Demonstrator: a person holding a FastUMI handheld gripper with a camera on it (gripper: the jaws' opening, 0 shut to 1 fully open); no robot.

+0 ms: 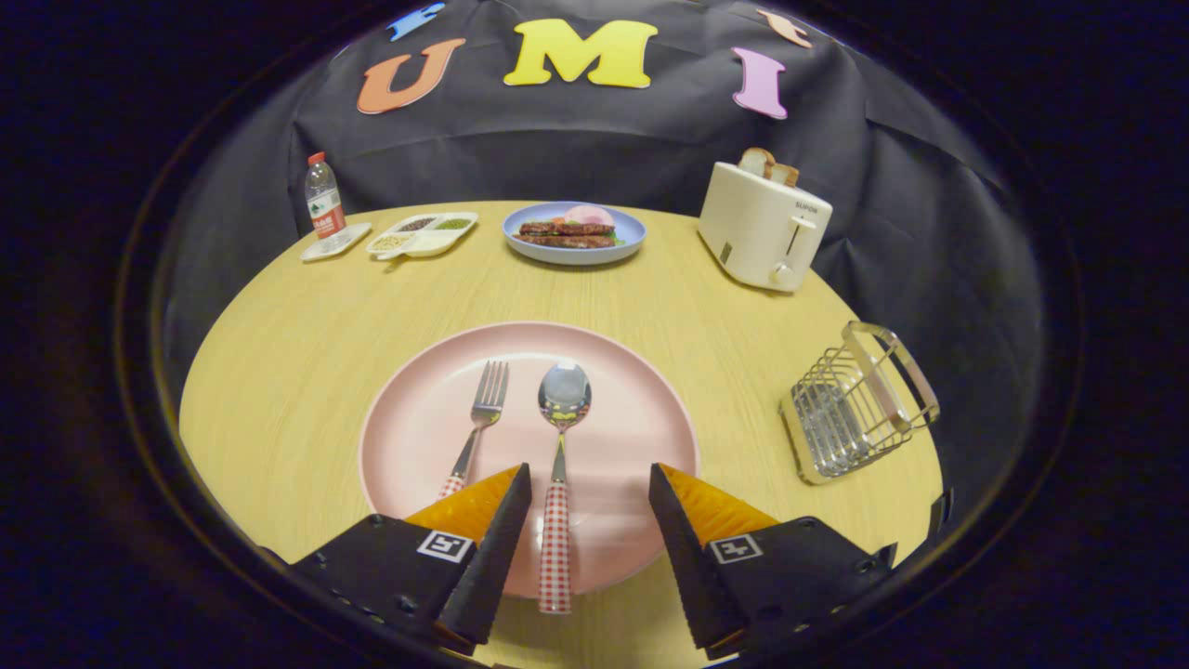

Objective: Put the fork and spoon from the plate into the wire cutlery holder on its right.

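Steel fork (pixel 477 423) and steel spoon (pixel 560 465), both with red-checked handles, lie on the round pink plate (pixel 641 409) at centre frame. My gripper (pixel 587 483) hangs with jaws apart, straddling the spoon handle. At right I see the wire cutlery holder (pixel 855 404).

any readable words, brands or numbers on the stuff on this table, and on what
toaster: a small dark brand mark near its top edge, too blurred to read
water bottle: red label, print too small to read
gripper, open above the spoon: square coded markers, no words
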